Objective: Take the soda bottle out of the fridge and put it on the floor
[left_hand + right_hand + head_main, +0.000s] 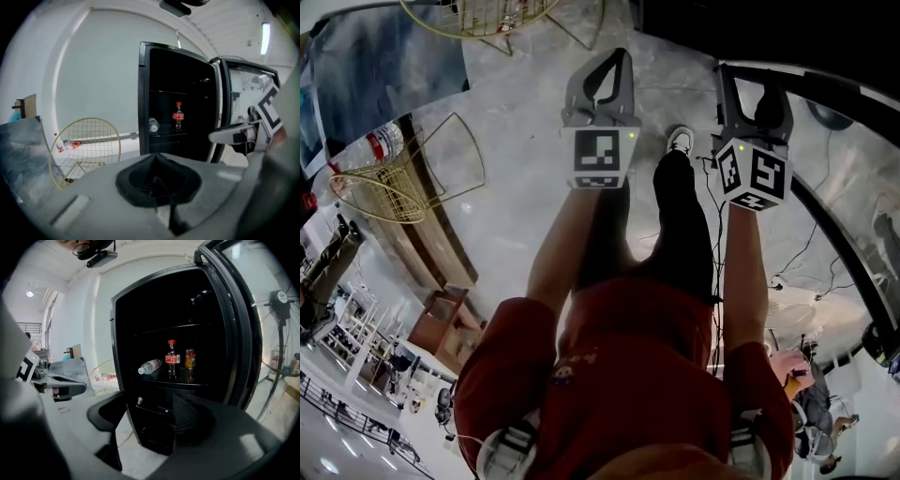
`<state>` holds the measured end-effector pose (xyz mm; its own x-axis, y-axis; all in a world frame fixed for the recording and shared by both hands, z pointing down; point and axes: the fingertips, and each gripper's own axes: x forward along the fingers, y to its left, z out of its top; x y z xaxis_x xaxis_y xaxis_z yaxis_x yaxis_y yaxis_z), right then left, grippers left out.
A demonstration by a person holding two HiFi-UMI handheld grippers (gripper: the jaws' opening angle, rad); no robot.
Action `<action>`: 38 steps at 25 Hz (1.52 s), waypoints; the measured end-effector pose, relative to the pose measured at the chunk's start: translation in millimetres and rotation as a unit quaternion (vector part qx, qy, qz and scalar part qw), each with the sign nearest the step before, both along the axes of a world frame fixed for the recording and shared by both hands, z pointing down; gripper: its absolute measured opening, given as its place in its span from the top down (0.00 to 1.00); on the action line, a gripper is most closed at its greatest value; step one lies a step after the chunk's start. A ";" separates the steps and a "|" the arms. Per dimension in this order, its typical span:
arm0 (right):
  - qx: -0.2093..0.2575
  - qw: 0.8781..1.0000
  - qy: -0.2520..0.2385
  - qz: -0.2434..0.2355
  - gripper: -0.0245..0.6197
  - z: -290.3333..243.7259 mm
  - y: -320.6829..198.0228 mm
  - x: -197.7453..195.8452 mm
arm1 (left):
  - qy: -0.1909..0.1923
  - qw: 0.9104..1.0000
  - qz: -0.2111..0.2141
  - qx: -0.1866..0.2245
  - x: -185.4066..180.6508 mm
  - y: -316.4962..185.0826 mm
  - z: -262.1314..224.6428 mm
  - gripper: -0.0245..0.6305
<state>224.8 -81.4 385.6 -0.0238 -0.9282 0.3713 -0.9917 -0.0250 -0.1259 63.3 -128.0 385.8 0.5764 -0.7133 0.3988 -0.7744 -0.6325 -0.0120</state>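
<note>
Standing upright, the soda bottle (172,357) points cap-up.

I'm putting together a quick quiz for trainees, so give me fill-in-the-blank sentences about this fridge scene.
The fridge door stands ___.
The soda bottle stands on a shelf between a water bottle and an orange ___.
The right gripper has its jaws apart, holding ___.
Missing words: open; can; nothing.

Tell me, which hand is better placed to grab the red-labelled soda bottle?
Probably right: the right tool stands open facing the upright red-labelled soda bottle; the left tool is shut.
</note>
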 end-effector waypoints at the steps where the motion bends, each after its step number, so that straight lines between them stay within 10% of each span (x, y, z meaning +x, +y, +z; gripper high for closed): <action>1: 0.000 1.000 0.001 0.000 0.51 7.2 -0.5 -0.3 | 0.003 1.000 0.000 0.001 1.7 -1.7 5.4 0.96; 14: -0.003 1.000 -0.008 0.015 0.51 68.2 -0.2 4.6 | 0.036 0.999 -0.002 0.011 12.9 -2.0 55.8 0.96; 38: 0.075 0.997 0.013 0.023 0.51 -0.2 -81.4 75.4 | 0.026 1.000 0.003 0.007 49.0 -11.7 44.3 0.96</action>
<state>300.2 -162.8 385.4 0.0285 -0.9731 0.2286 -0.9929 -0.0540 -0.1058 112.3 -139.7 430.0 0.5999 -0.7155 0.3581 -0.7709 -0.6366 0.0194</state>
